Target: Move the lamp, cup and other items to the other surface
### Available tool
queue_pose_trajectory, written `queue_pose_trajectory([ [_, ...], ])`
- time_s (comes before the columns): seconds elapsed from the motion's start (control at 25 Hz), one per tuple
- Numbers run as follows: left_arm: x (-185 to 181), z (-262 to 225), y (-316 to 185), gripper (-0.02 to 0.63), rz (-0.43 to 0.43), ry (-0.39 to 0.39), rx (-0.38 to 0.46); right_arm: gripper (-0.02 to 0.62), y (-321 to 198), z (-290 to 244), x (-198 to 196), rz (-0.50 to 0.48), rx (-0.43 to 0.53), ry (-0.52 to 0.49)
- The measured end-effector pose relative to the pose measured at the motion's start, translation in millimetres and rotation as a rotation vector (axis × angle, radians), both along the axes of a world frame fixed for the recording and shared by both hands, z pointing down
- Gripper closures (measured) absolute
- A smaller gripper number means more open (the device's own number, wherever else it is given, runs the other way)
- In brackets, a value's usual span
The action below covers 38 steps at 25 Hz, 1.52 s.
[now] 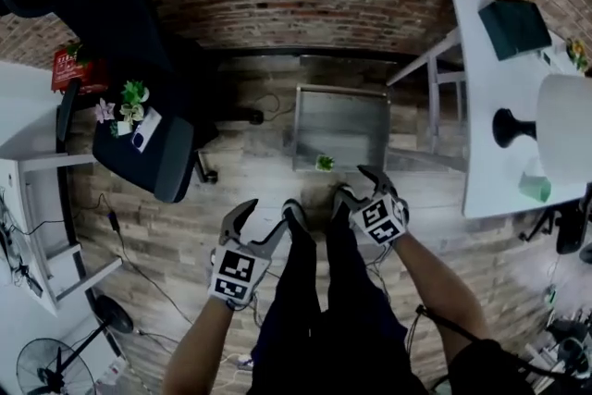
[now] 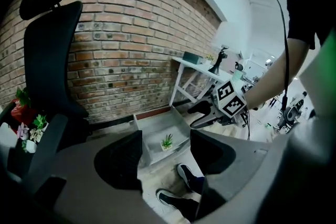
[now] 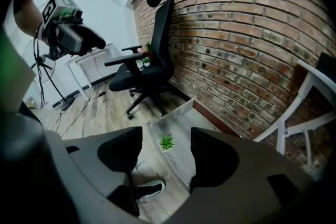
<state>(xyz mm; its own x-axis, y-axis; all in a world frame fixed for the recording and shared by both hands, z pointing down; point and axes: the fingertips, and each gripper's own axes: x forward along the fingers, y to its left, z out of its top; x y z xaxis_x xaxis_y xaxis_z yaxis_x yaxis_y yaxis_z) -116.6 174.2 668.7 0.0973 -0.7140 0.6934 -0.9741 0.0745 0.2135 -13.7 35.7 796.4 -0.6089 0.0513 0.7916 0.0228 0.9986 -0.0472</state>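
Small plant (image 1: 325, 163) well beyond both jaws

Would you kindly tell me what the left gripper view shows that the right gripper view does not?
Only the left gripper view: the lamp and the right tool. Only the right gripper view: the left tool and the office chair's wheeled base. Both: the small green plant in the grey tray, the brick wall.
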Motion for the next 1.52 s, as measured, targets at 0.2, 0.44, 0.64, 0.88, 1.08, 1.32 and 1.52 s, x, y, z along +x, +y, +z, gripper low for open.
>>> queue_pose_trajectory([
  [0.2,4.1,39.3,-15.7,0.324,-0.009,0.020,-0.013,0.296,-6.0,69.1,-11.6,-0.126,0.002,0.046],
  [0.44,15.5,97.4,-7.2,0.324,-0.020,0.061,-0.062,0.285,-0.4,155.2,-19.7,-0.226,-0.015,0.136],
  [0.64,21.2,134.8,3.3,0.324,-0.044,0.092,-0.091,0.270,4.5,206.5,-25.6,-0.301,-0.012,0.166],
  [0.88,14.7,158.2,6.0,0.324,-0.089,0.106,-0.089,0.273,13.8,253.5,-32.1,-0.365,-0.003,0.171],
  [1.08,12.2,178.8,4.3,0.325,-0.102,0.138,-0.098,0.281,24.5,272.1,-46.1,-0.401,0.005,0.152],
  [1.32,2.1,182.9,-3.3,0.331,-0.092,0.120,-0.091,0.331,24.9,278.4,-46.6,-0.484,0.069,0.195],
  [1.52,-7.1,144.6,-6.4,0.337,-0.095,0.116,-0.081,0.333,25.3,220.0,-44.9,-0.437,0.043,0.182],
])
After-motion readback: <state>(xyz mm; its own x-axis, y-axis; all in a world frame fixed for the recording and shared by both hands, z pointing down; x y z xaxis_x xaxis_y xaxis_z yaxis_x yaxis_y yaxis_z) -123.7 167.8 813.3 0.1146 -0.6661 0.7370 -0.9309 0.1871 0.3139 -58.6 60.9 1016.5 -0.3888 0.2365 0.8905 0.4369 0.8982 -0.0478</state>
